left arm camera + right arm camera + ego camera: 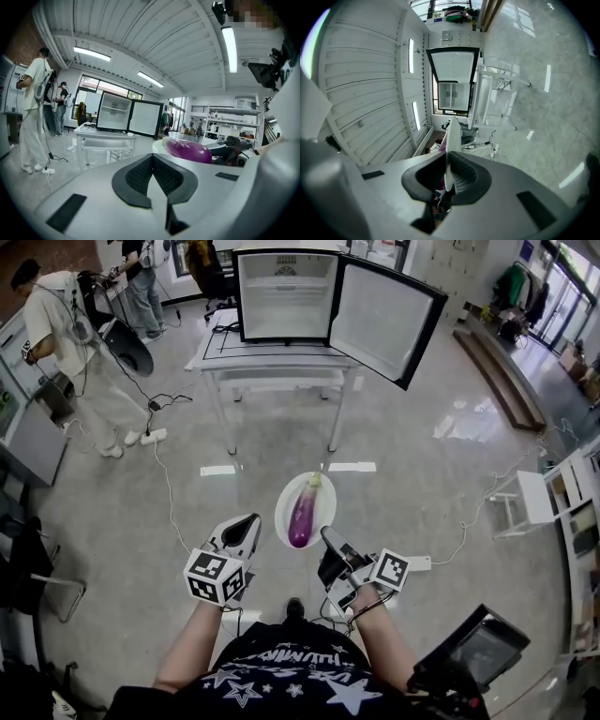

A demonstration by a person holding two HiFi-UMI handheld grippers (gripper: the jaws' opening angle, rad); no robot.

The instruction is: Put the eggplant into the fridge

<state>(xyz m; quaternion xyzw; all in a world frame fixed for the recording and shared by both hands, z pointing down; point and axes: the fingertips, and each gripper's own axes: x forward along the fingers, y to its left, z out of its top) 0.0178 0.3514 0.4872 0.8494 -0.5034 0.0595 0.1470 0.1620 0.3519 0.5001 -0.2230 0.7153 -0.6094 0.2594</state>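
Note:
A purple eggplant [302,513] with a green stem lies on a small white plate [284,521] held above the floor. My right gripper [326,534] is shut on the plate's near right rim; in the right gripper view the plate [447,157] stands edge-on between the pads. My left gripper [249,521] hangs just left of the plate, shut with nothing in it, its pads meeting [151,157]. The eggplant [187,150] shows to its right. The small fridge [286,296] stands on a white table [211,357] ahead, its door [386,320] swung open to the right, its shelves bare.
A person [66,334] with gear stands at the left, another person [142,277] further back. Cables and a power strip [154,436] lie on the glossy floor. A white shelf unit [553,498] is at the right, a chair [37,582] at the left.

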